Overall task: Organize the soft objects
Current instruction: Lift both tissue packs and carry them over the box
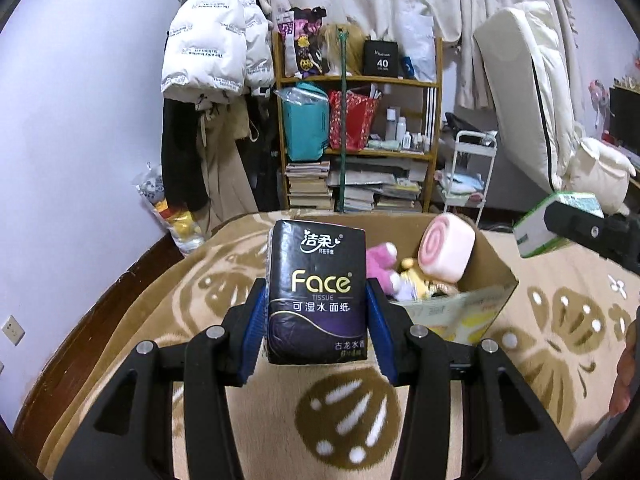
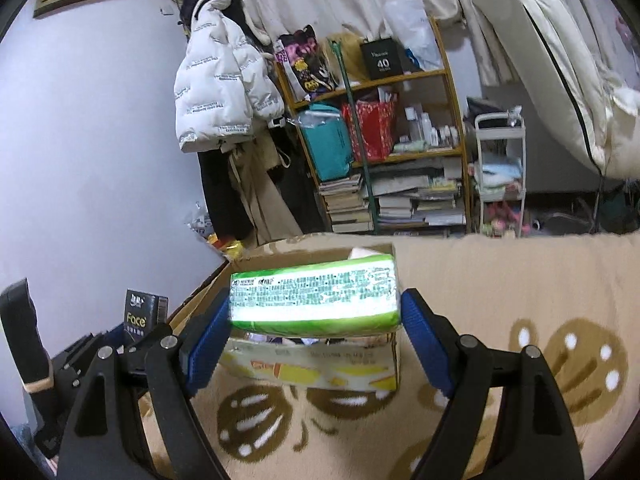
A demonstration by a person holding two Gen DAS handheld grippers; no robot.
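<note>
My left gripper is shut on a black Face tissue pack, held upright above the patterned blanket; the same black pack shows at the left of the right wrist view. My right gripper is shut on a green-and-white tissue pack, held lengthwise between the blue pads; that green pack appears at the right edge of the left view. An open cardboard box lies ahead with a pink swirl cushion, a pink plush and a yellow toy inside. The box sits just beyond the green pack.
A wooden shelf with books, bags and bottles stands behind the bed. A white puffer jacket hangs at the left. A white trolley and a leaning mattress stand at the right. A wall socket is low left.
</note>
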